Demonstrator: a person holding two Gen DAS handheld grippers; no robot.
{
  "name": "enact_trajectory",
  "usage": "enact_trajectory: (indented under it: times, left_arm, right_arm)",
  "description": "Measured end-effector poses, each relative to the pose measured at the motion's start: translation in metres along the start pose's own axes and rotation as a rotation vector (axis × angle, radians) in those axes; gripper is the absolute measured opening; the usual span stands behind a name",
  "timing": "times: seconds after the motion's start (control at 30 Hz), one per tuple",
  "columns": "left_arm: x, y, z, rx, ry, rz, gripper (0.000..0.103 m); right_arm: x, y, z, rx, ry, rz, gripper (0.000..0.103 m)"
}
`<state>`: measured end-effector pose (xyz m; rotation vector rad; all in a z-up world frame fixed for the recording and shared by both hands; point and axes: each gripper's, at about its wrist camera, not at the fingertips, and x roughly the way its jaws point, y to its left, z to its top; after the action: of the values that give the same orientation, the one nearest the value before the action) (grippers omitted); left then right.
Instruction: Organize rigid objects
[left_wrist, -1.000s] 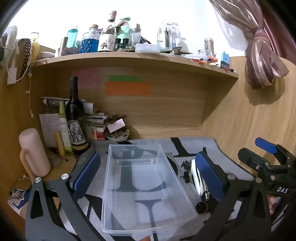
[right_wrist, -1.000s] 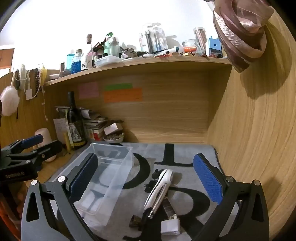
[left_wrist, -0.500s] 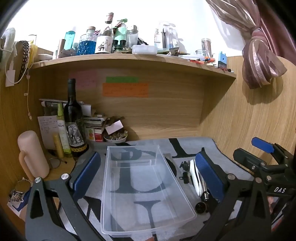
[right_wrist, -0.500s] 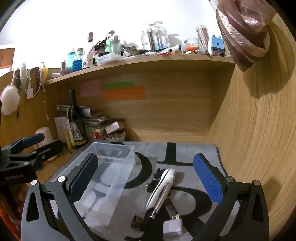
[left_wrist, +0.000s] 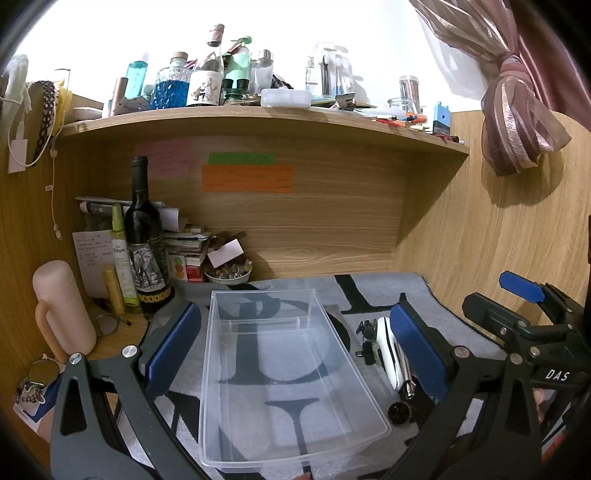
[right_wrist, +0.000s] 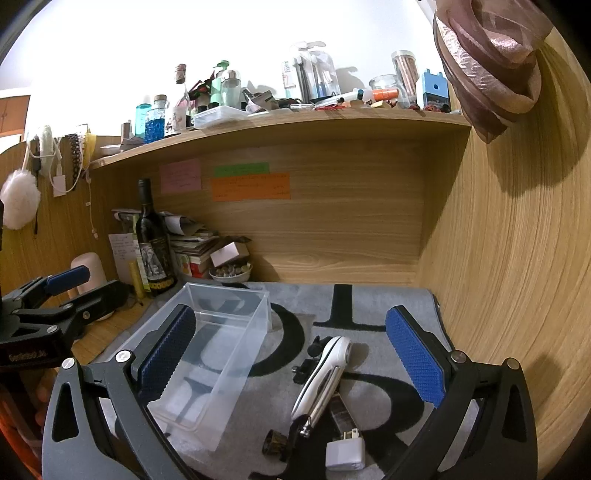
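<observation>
Looked like barely started tbh. Clear plastic bin (left_wrist: 288, 373) sat on the grey lettered mat (right_wrist: 369, 306) with nothing in it, long side running away from the camera. Pile of stuff to sort lay just beside its right wall: white-and-chrome handheld gadget (right_wrist: 321, 373), small black clip-looking bits (right_wrist: 308, 356) near its far end, white plug adapter (right_wrist: 345, 452) at the near end, a little dark round cap (right_wrist: 274, 441) next to that, plus a dark flat piece under the gadget, too hard to say what. All of it on the mat, none of it in the bin

Left gripper (left_wrist: 295, 347) hovered over the bin with fingers (left_wrist: 170, 347) spread wide, one either side of the bin, grasping nothing. Couldn't tell if touching the walls or just above them. Right gripper (right_wrist: 291, 358) same deal, fingers (right_wrist: 413, 358) released and wide apart, aimed at the gadget pile, not on anything yet

So done: basically nothing beyond lining up. Left: every single item, probably gadget first since dead centre between the right fingers. Guessing the small black bits would be the fiddly ones

Rest of the surface cluttered at the back: wine bottle (left_wrist: 144, 240), pink flask (left_wrist: 62, 306), bowl of pebbles (left_wrist: 228, 274), none of it obviously part of the job
</observation>
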<state>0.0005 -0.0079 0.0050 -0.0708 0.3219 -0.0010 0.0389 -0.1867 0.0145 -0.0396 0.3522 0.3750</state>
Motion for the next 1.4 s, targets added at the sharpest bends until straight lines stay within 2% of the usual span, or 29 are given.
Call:
enact_trajectory:
  times: [1.4]
  left_arm:
    - [-0.0017, -0.0022, -0.0016, 0.0, -0.004, -0.002, 0.103]
  right_arm:
    - [0.0003, 0.0011, 0.0003, -0.002, 0.003, 0.002, 0.103]
